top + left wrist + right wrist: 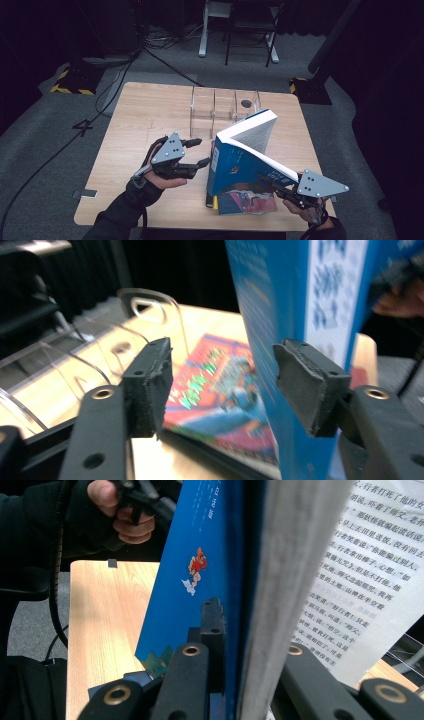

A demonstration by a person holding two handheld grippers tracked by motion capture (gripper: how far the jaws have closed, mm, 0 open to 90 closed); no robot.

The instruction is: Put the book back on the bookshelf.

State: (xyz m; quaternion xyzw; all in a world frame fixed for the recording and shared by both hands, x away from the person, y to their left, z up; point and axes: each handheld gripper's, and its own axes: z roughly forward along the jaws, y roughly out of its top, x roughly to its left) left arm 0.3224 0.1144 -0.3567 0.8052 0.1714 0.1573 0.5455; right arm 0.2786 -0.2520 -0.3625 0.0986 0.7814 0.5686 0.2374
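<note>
Looking down on a light wooden table (145,115) with a clear acrylic divider rack (222,107) standing toward its far edge. Standing upright and fanned partly open near the front of the table: a blue book (240,160), its lower edge resting on a second, colourful book (247,202) lying flat beneath it, apparently being raised for filing into the rack behind. Clamping the blue book's front cover and a sheaf of pages at the lower right corner: the right gripper (280,186), jaws closed tight on either side, seemingly bearing the book's weight and keeping it from toppling. Printed pages (360,575) splaying loose on the far side of that grip in the right gripper view. Hovering just left of the spine (215,157): the left gripper (200,152), held by a gloved hand (157,180), jaws roughly half open and pressing on nothing. Showing in the left gripper view: the blue book's spine (320,300) rising behind the jaws with one pad (305,382) in front of it, the other pad (150,385) well clear, and the flat colourful book (220,390) visible through the gap. Likely positioning to take or steady the spine side, though not gripping it at this moment
</note>
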